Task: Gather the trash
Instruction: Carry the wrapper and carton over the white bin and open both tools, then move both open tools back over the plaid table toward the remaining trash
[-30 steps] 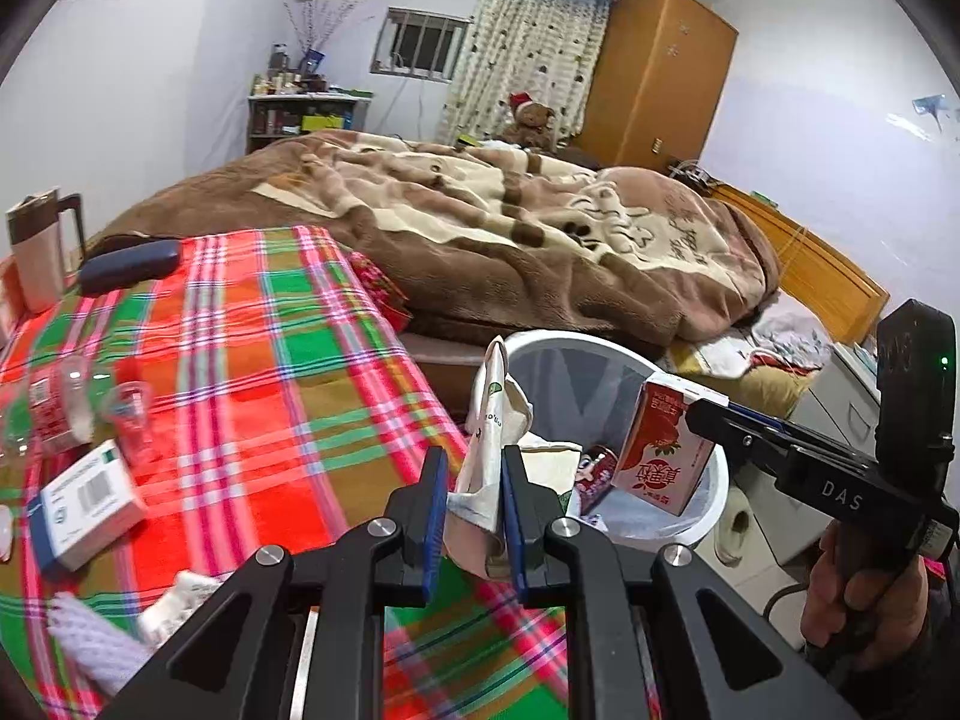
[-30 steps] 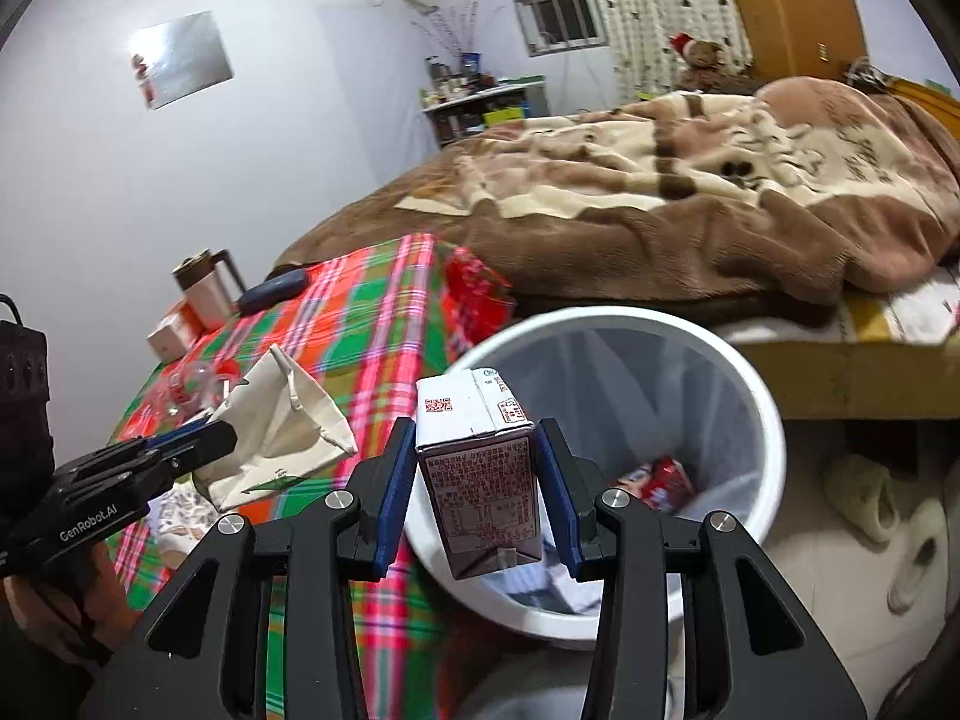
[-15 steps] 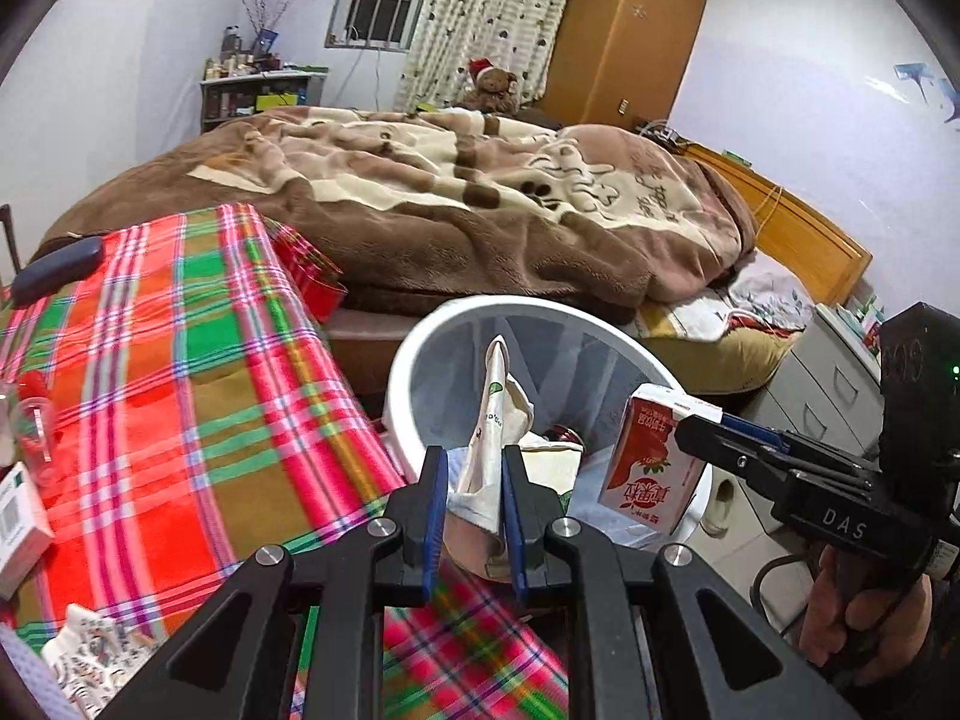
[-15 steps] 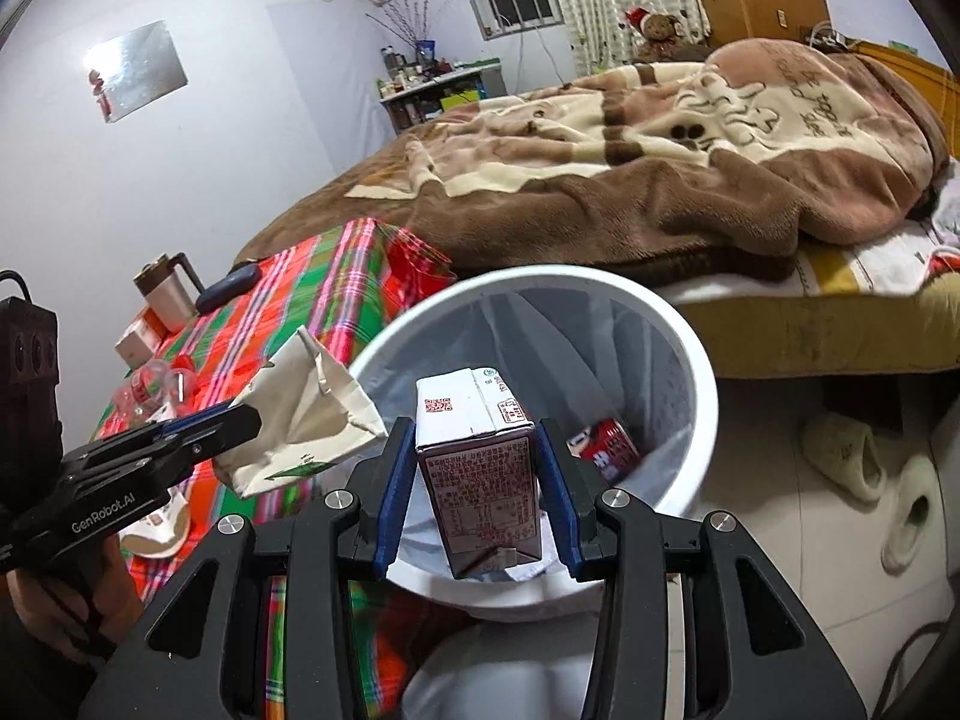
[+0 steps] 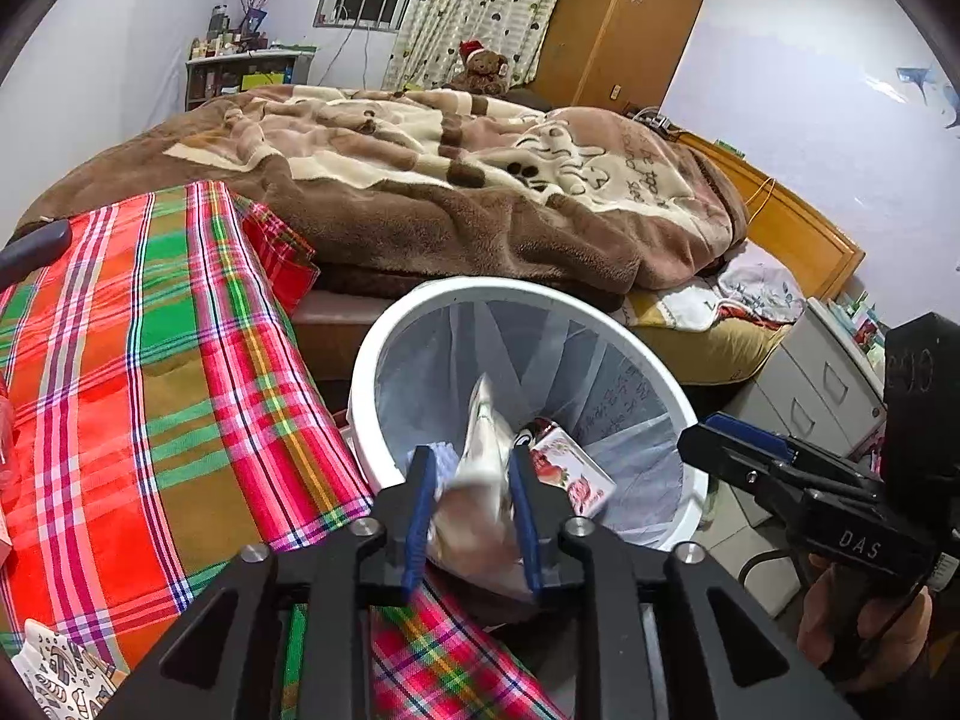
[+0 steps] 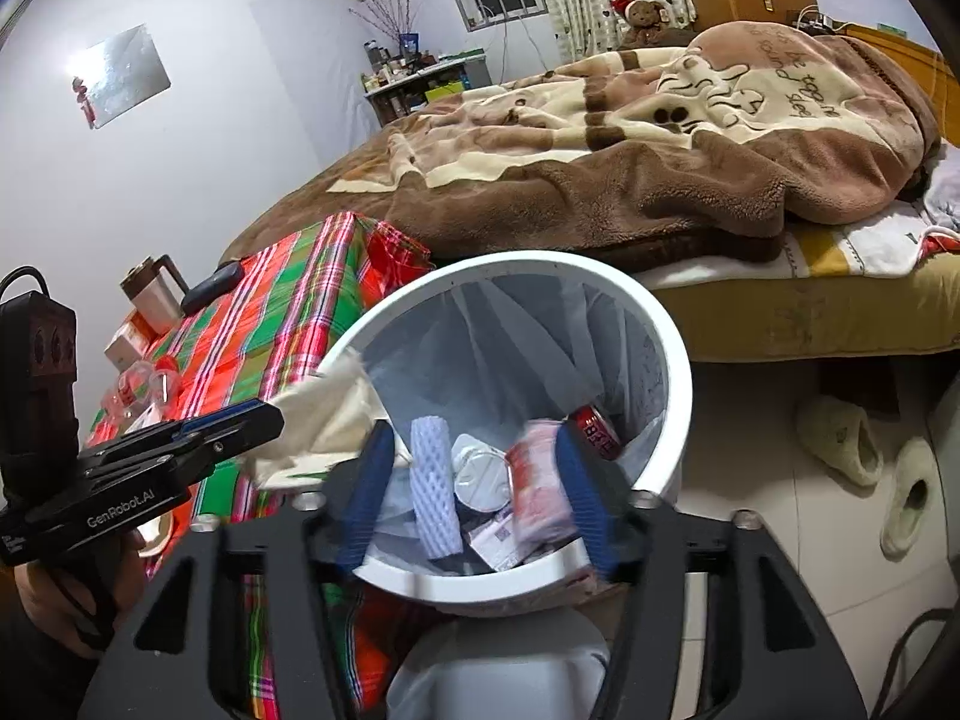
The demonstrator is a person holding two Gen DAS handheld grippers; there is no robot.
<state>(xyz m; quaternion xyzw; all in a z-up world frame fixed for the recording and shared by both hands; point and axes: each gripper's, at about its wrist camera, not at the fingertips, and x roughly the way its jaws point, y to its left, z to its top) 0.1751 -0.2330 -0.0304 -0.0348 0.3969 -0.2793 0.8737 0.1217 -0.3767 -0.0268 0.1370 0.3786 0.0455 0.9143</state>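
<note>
Left gripper [image 5: 470, 477] jaws have just been opening, and the crumpled paper bag [image 5: 483, 468] sits loose between them over the white bin [image 5: 384, 348]. Right gripper [image 6: 474, 480] has just been spreading too, with the blurry red carton [image 6: 537, 492] dropping free between its fingers into the bin.

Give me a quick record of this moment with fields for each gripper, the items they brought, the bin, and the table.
left gripper: jaws just been opening, crumpled paper bag loose between them
right gripper: jaws just been opening, red carton blurred between them, dropping
bin: white, lined, beside the bed
bin contents: foam net sleeve, red can, other packaging
table: plaid cloth, left of bin
</note>
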